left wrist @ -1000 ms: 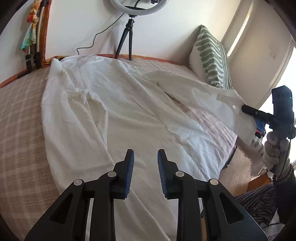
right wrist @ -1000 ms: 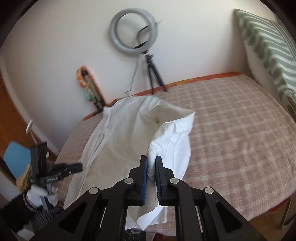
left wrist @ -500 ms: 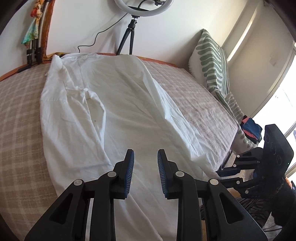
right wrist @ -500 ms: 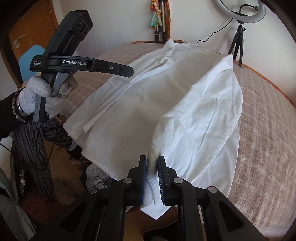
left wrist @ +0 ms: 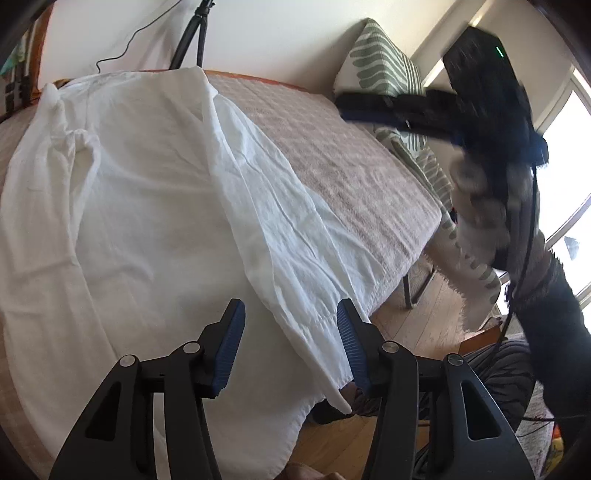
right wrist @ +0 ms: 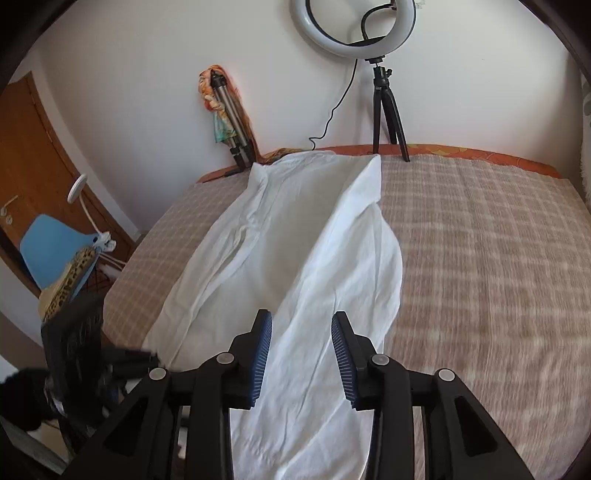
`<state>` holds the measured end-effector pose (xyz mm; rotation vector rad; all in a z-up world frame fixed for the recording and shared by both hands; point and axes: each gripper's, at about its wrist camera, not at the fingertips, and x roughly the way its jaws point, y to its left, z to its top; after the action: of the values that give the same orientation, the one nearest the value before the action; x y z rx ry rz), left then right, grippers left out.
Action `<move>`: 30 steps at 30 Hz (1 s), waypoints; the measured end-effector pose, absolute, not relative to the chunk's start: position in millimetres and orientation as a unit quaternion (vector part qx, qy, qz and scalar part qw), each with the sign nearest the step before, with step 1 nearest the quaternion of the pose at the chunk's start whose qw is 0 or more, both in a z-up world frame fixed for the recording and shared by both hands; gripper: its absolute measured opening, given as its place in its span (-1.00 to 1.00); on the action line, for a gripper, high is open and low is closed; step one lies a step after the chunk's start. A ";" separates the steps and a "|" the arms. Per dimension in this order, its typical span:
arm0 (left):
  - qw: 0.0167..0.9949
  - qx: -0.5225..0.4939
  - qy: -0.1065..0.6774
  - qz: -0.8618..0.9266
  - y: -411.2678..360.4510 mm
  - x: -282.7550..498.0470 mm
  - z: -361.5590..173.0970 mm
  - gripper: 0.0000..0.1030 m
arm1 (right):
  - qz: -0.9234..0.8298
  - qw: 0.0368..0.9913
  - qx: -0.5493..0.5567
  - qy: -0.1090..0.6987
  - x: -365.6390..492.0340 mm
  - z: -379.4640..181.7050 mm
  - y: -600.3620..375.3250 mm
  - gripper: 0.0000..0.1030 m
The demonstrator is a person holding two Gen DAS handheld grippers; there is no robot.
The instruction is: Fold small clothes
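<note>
Left wrist view: looking down along the left gripper (left wrist: 290,343), jaws spread wide, gripping nothing, hovering over the near edge of the shirt (left wrist: 155,206). Lying white and long across the bed (left wrist: 354,162), one side folded inward, making a raised ridge running from the far end toward the near corner. Near corner of that fold (left wrist: 325,369) dipping off the bed edge, sitting just beside the right blue pad (left wrist: 351,347), possibly brushing it, though hard to say for sure. Showing wooden floor (left wrist: 424,325) past the bed edge and a green-striped pillow (left wrist: 380,62) against the wall. Blurring at upper right: the right gripper (left wrist: 369,107), well above the bed, held in a gloved hand (left wrist: 480,199).

Right wrist view: pointing the right gripper (right wrist: 302,350) along the shirt (right wrist: 295,240), jaws wide apart and empty, hanging just above the cloth. Stretching away toward the wall, with the folded flap (right wrist: 365,229) lying on the right side and plaid cover (right wrist: 480,258) bare beyond it. Standing at the far edge: a ring light (right wrist: 354,26) on a black tripod (right wrist: 388,107), and a folded silver tripod (right wrist: 229,110) leaning on the wall. Showing the left gripper (right wrist: 147,356) blurred at lower left, beside a blue chair (right wrist: 51,247).
</note>
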<state>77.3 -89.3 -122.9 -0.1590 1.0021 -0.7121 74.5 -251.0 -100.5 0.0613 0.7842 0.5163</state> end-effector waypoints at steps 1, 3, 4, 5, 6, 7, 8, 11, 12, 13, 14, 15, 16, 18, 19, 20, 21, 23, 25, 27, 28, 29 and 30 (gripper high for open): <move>0.814 -0.071 0.472 -0.332 -94.4 74.2 -126.1 -0.02 | 0.244 0.892 0.027 0.380 91.0 -96.6 -247.2 -0.30; 0.814 -0.063 0.473 -0.332 -101.5 69.2 -131.5 -0.02 | 0.230 0.894 0.014 0.384 127.1 -89.0 -238.1 -0.29; 0.815 -0.059 0.472 -0.331 -103.5 67.0 -134.0 -0.02 | 0.226 0.894 0.011 0.388 142.6 -87.4 -234.4 -0.29; 0.817 -0.058 0.471 -0.328 -104.5 65.2 -136.3 -0.02 | 0.221 0.893 0.010 0.392 159.3 -87.0 -230.1 -0.29; 0.817 -0.062 0.471 -0.327 -104.4 64.1 -139.1 -0.02 | 0.215 0.892 0.009 0.398 176.2 -88.2 -226.0 -0.29; 0.815 -0.072 0.471 -0.329 -103.9 64.5 -142.0 -0.07 | 0.210 0.889 0.011 0.406 191.0 -91.2 -223.7 -0.29; 0.812 -0.082 0.473 -0.332 -102.4 65.0 -145.1 -0.08 | 0.202 0.887 0.014 0.416 208.3 -95.5 -220.2 -0.29; 0.810 -0.089 0.473 -0.335 -101.3 66.2 -149.9 -0.55 | 0.180 0.883 0.018 0.434 246.7 -107.1 -215.5 -0.29; 0.809 -0.089 0.474 -0.336 -101.2 67.1 -151.5 -0.70 | 0.173 0.882 0.018 0.438 256.8 -109.9 -214.4 -0.32; 0.808 -0.094 0.474 -0.337 -99.6 67.8 -152.7 -0.85 | 0.164 0.882 0.015 0.442 267.0 -113.6 -212.2 -0.35; 0.807 -0.100 0.473 -0.339 -97.7 68.4 -153.7 -0.86 | 0.154 0.881 0.011 0.446 276.5 -117.7 -210.0 -0.44; 0.805 -0.106 0.473 -0.343 -95.5 69.5 -155.0 -0.89 | 0.149 0.881 0.009 0.449 284.3 -121.4 -208.2 -0.54; 0.803 -0.108 0.474 -0.344 -94.9 70.8 -156.4 -0.91 | 0.148 0.879 0.009 0.453 290.4 -125.0 -206.7 -0.60; 0.801 -0.113 0.474 -0.348 -91.9 71.9 -157.9 -0.93 | 0.147 0.877 0.006 0.458 301.0 -130.8 -202.2 -0.91; 0.800 -0.117 0.474 -0.349 -90.7 72.4 -158.3 -0.93 | 0.142 0.877 0.003 0.460 303.5 -133.1 -200.1 -0.98; 0.799 -0.123 0.472 -0.351 -88.8 72.6 -158.2 -0.93 | 0.139 0.877 -0.001 0.459 304.6 -134.2 -197.6 -1.00; 0.799 -0.126 0.471 -0.352 -87.3 71.4 -158.4 -0.94 | 0.140 0.878 -0.005 0.458 305.0 -133.5 -194.9 -1.00; 0.799 -0.135 0.468 -0.353 -83.2 69.4 -157.6 -0.94 | 0.143 0.882 -0.019 0.449 303.7 -128.9 -187.4 -1.00; 0.797 -0.145 0.467 -0.354 -76.6 68.2 -156.4 -0.94 | 0.149 0.885 -0.034 0.439 301.6 -120.2 -179.6 -1.00; 0.799 -0.148 0.464 -0.354 -77.4 65.7 -155.7 -0.94 | 0.158 0.887 -0.031 0.433 303.6 -114.0 -175.6 -1.00; 0.798 -0.153 0.464 -0.352 -75.2 65.2 -156.0 -0.94 | 0.160 0.888 -0.030 0.431 304.3 -111.0 -172.4 -1.00; 0.796 -0.161 0.464 -0.353 -73.2 64.4 -156.5 -0.95 | 0.165 0.888 -0.032 0.429 304.9 -108.3 -167.7 -1.00; 0.795 -0.165 0.465 -0.353 -74.7 64.6 -158.4 -0.95 | 0.174 0.887 -0.037 0.426 305.8 -105.8 -159.8 -1.00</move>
<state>64.6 -74.7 -158.4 -0.3550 0.9988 -0.7593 305.8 -159.8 -105.8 -0.0777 0.8864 0.3614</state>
